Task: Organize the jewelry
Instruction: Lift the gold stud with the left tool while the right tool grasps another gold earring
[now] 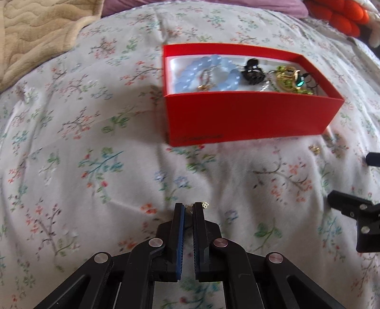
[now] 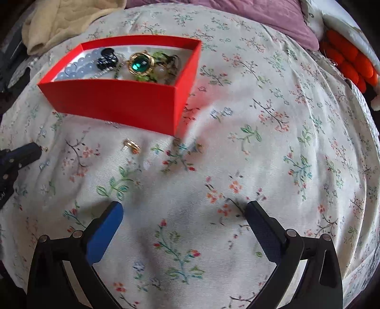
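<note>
My left gripper (image 1: 188, 207) is shut on a small gold earring (image 1: 204, 205), whose flower-shaped end sticks out past the right fingertip, just above the floral bedsheet (image 1: 95, 166). Ahead stands an open red box (image 1: 237, 116) holding a blue bead bracelet (image 1: 206, 71), a black hair claw (image 1: 253, 71) and a green-stoned gold brooch (image 2: 140, 64). A second gold earring (image 2: 131, 145) lies on the sheet just in front of the box (image 2: 118, 102). My right gripper (image 2: 184, 206) hovers open over bare sheet, nothing between its fingers. The left gripper (image 2: 35, 149) shows at that view's left edge.
A beige quilted blanket (image 1: 35, 31) lies at the back left. A purple pillow (image 2: 273, 21) and an orange plush thing (image 2: 349, 64) sit at the back right. The right gripper (image 1: 349, 178) shows at the left wrist view's right edge.
</note>
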`<action>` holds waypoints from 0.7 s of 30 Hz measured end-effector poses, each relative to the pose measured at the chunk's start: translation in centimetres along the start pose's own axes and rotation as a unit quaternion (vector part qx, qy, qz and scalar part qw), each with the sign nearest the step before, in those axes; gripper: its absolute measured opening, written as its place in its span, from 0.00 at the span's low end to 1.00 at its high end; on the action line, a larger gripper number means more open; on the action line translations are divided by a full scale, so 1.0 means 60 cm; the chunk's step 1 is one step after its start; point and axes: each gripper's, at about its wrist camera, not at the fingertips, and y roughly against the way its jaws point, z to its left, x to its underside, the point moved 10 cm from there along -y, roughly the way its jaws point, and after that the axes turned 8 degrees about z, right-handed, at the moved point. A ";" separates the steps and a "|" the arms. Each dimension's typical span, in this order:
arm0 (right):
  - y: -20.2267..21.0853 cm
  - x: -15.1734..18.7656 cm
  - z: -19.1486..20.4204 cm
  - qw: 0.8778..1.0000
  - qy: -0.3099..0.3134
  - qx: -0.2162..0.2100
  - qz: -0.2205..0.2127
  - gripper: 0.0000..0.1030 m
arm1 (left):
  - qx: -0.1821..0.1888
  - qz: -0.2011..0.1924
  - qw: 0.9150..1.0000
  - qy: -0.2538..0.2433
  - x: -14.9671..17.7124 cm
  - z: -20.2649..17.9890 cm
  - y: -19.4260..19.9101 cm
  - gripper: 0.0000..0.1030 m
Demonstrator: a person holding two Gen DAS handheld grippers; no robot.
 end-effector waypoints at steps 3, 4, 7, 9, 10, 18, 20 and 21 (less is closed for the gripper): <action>0.002 -0.013 0.022 1.000 0.007 -0.003 -0.008 0.94 | 0.001 0.002 1.000 0.004 0.007 0.011 0.003 0.02; 0.003 -0.019 0.031 1.000 0.012 -0.002 -0.012 0.92 | 0.000 0.003 1.000 0.004 0.008 0.013 0.004 0.02; 0.006 -0.035 0.050 1.000 0.022 -0.001 -0.022 0.82 | 0.000 0.006 1.000 0.008 0.015 0.023 0.006 0.02; 0.006 -0.046 0.059 0.999 0.020 -0.008 -0.026 0.72 | 0.001 0.007 1.000 0.009 0.018 0.029 0.008 0.02; 0.006 -0.051 0.063 0.999 0.016 -0.010 -0.027 0.71 | 0.002 0.007 1.000 0.009 0.019 0.031 0.009 0.02; 0.004 -0.068 0.080 0.999 0.007 -0.016 -0.033 0.47 | 0.003 0.010 1.000 0.015 0.025 0.051 0.013 0.02; 0.004 -0.071 0.083 0.999 0.006 -0.016 -0.035 0.42 | 0.003 0.011 1.000 0.017 0.026 0.055 0.013 0.02; 0.004 -0.071 0.082 0.999 0.005 -0.017 -0.036 0.38 | 0.004 0.011 1.000 0.018 0.026 0.057 0.013 0.02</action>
